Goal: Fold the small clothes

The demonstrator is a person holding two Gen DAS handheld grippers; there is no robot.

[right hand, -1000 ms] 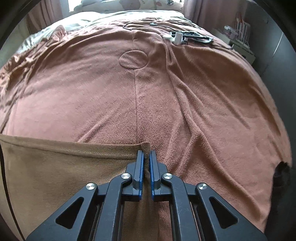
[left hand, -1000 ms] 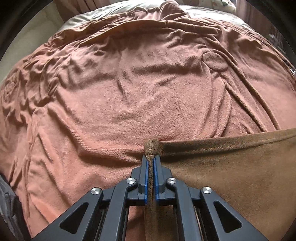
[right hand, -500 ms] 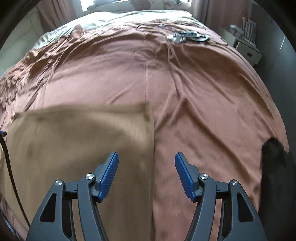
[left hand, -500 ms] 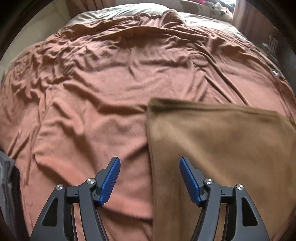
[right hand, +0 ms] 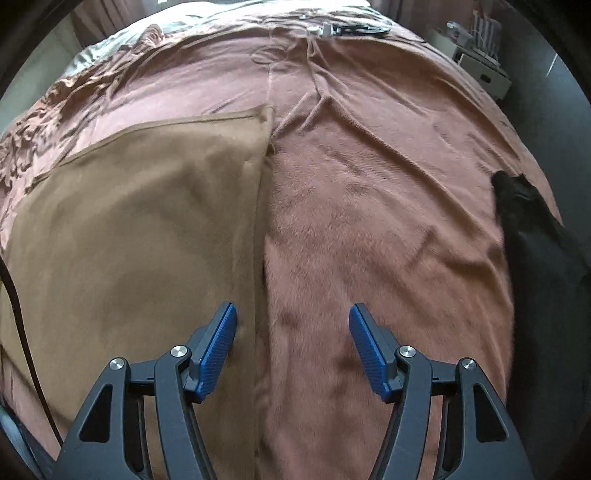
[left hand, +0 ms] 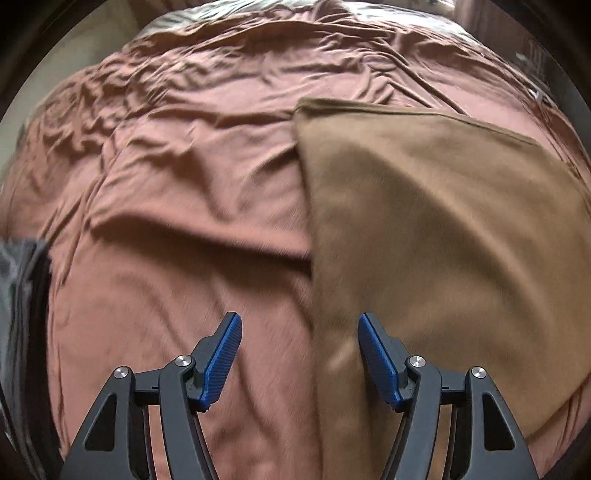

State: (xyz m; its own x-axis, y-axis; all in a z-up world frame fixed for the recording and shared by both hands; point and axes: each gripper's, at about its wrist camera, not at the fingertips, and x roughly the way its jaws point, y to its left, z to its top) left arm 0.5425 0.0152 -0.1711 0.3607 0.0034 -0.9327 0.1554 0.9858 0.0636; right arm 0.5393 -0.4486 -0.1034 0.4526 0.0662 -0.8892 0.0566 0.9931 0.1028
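A brown cloth (left hand: 436,229) lies flat on the pink blanket (left hand: 177,206), filling the right half of the left wrist view. In the right wrist view the same brown cloth (right hand: 140,229) fills the left half. My left gripper (left hand: 299,350) stands open above the cloth's left edge, nothing between its blue pads. My right gripper (right hand: 290,343) is open too, above the cloth's right edge, and holds nothing. Both grippers point steeply down at the bed.
The pink blanket (right hand: 388,192) covers the whole bed, wrinkled at the left. A dark garment (right hand: 535,236) lies at the bed's right edge. Grey fabric (left hand: 22,295) sits at the left edge. Small items (right hand: 343,29) lie at the far end; a black cable (right hand: 18,317) hangs at left.
Both grippers let go of the brown cloth's far corners and opened. They drew back toward the near side, and the cloth now lies spread flat on the blanket.
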